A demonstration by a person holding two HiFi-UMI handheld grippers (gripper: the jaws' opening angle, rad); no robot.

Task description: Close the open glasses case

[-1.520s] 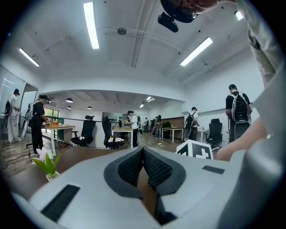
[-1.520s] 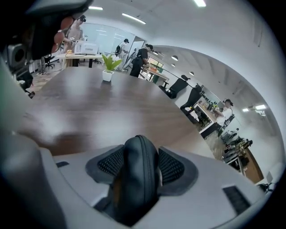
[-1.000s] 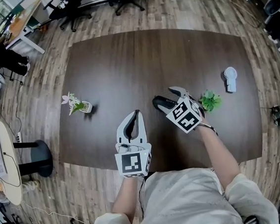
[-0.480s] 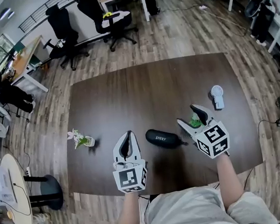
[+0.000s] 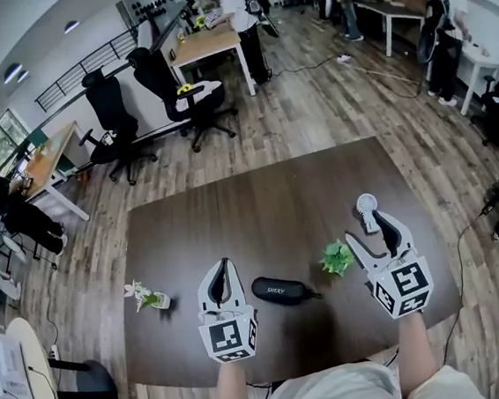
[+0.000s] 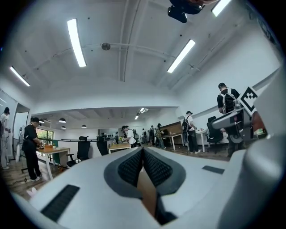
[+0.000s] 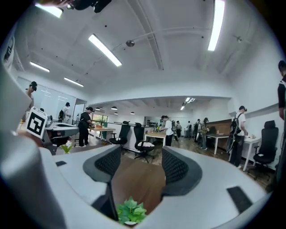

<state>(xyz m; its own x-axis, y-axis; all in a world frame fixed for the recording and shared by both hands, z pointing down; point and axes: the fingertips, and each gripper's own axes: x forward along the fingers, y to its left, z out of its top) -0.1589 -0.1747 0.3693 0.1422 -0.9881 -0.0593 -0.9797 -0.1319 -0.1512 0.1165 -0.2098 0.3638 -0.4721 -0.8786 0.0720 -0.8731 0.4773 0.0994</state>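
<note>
Case (image 5: pixel 281 290) right of left tongs (image 5: pixel 225 266)

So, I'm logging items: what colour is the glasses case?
The glasses case is black; clearest in the head view.

A: Where does the head view sit?
B: High above, facing steeply down onto the table (image 5: pixel 260 211).
A: And the gripper views?
B: Low and level, facing the far desk (image 6: pixel 119 146); the right one shares the nearby green plant (image 7: pixel 131 211) with the head view.
</note>
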